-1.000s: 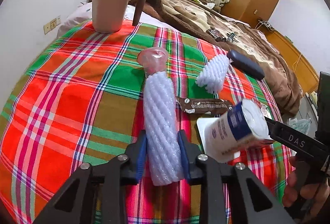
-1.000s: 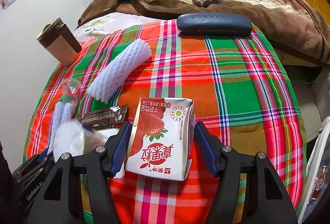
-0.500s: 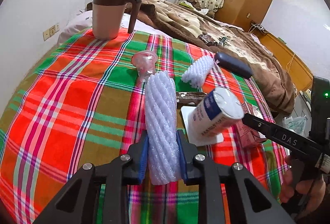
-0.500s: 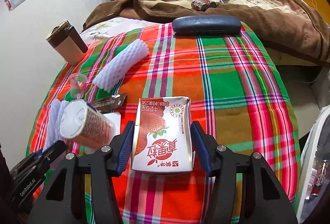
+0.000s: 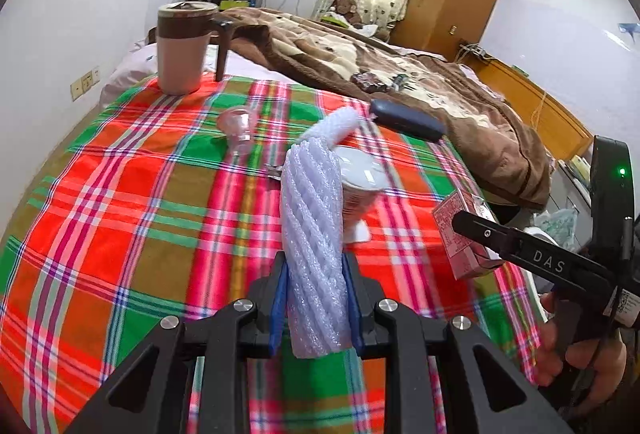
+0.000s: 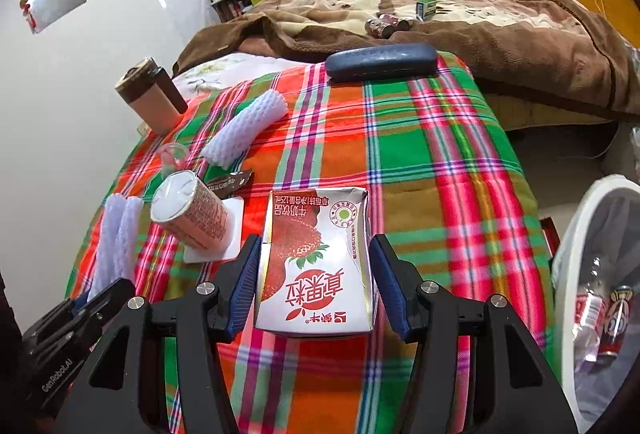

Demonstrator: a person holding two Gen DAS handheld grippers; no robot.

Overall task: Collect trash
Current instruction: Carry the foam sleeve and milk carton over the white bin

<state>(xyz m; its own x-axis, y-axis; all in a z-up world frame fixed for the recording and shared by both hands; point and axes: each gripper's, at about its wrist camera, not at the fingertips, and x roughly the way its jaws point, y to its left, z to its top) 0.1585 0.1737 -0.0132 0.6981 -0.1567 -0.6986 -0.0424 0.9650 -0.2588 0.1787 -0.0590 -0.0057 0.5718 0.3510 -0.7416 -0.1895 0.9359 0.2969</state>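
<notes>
Over the plaid cloth we clamp a foam sleeve in the left gripper and a milk carton in the right gripper, both bin-bound.

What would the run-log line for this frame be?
left gripper: shut on foam net sleeve | right gripper: shut on strawberry milk carton | both clear of plaid cloth | bin: right
</notes>
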